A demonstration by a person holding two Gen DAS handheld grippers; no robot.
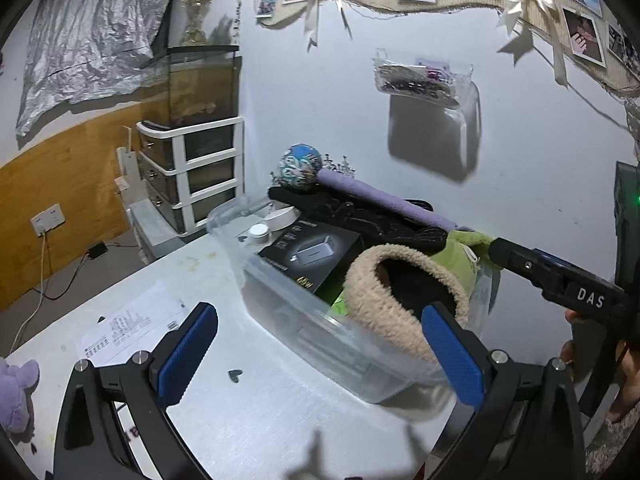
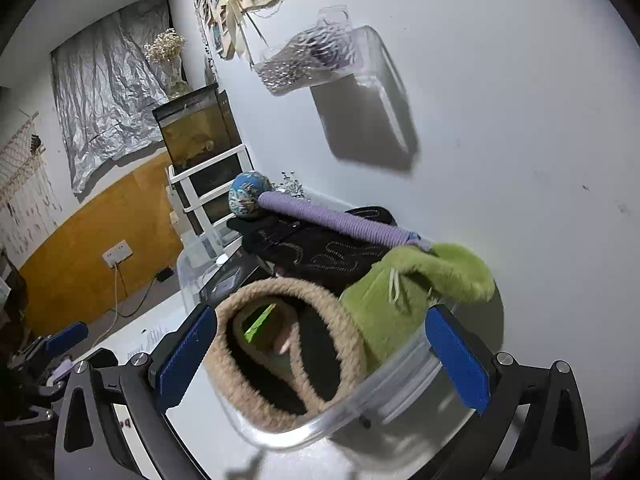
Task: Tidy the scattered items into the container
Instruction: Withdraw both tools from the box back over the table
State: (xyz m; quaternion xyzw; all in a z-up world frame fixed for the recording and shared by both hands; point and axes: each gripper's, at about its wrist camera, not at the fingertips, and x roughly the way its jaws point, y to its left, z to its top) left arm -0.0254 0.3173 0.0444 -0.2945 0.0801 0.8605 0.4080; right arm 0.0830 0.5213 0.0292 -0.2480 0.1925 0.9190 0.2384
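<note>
Two grippers, left [image 1: 320,354] and right [image 2: 324,354], fingers wide apart, holding nothing | container [image 1: 304,332] at frame centre is heaped; beige slipper [image 2: 288,356] overhangs its rim | risk: slipper tips onto bench [image 1: 256,408]; purple plush [image 1: 16,392] lower left lies outside.

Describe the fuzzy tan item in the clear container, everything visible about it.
The tan item is a soft, ring-shaped piece with a thick fleecy beige rim around a dark lining, looking like plush fabric. It sits tilted at the near end of the clear plastic container, its rim rising above the container's edge. A green plush item presses against its far side. Both grippers, the left and the right, are open and do not grip it.
</note>
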